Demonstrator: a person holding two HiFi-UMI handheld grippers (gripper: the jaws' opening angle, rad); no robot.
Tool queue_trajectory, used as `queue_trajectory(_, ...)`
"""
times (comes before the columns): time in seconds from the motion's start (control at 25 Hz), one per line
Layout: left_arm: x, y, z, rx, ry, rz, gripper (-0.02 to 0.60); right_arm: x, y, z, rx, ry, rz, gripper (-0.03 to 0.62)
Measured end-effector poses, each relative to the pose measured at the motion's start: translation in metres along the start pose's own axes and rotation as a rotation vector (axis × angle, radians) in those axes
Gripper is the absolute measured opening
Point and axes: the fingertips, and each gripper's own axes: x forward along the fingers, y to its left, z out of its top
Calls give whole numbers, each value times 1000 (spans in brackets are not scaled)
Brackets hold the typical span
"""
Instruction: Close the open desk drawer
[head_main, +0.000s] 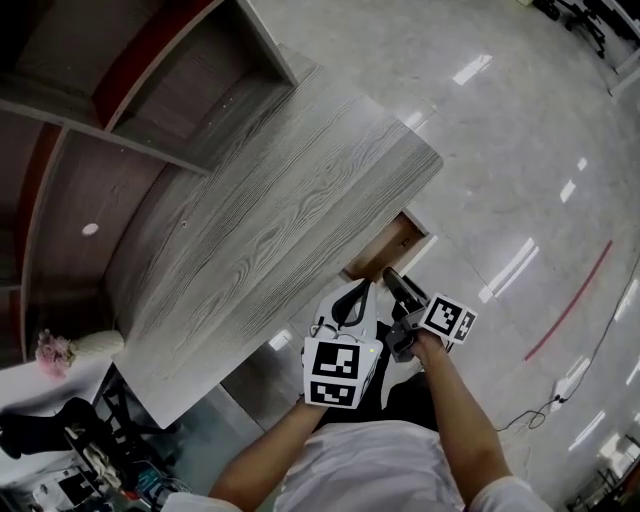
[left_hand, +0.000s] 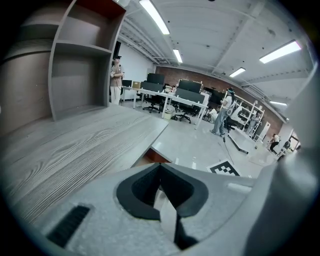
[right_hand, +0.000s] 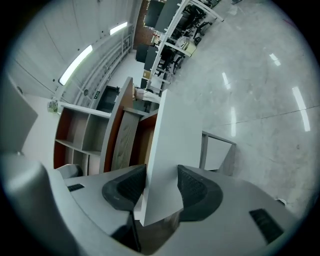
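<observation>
The desk (head_main: 270, 220) has a grey wood-grain top. Its drawer (head_main: 385, 248) stands open at the near right corner and shows a brown inside. My right gripper (head_main: 392, 275) is at the drawer's front. In the right gripper view the pale drawer front (right_hand: 172, 145) fills the gap between the two dark pads of the right gripper (right_hand: 161, 187), which are closed on the panel's edge. My left gripper (head_main: 362, 288) hangs just left of it, below the desk's edge. Its jaws (left_hand: 161, 167) meet at the tips with nothing in them. The left gripper view looks across the desk top (left_hand: 75, 145).
A shelf unit (head_main: 180, 90) with red-brown backing stands along the desk's far side. Shiny grey floor (head_main: 520, 150) spreads to the right, with a red line (head_main: 570, 300) and a cable with a plug strip (head_main: 565, 385). Office desks, chairs and people (left_hand: 175, 100) are far off.
</observation>
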Motion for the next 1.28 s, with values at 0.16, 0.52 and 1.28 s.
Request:
queue_trajectory(0.16, -3, -2, 4, -8, 8, 1, 3, -2, 8, 2, 12, -7, -13, 193)
queue_trajectory(0.52, -5, -17, 14, -39, -2, 53, 3, -11, 37, 8, 18, 48, 94, 192)
queue_trajectory(1.28, -9, -21, 6, -57, 8, 149, 3, 25, 58, 8, 25, 134, 219, 181)
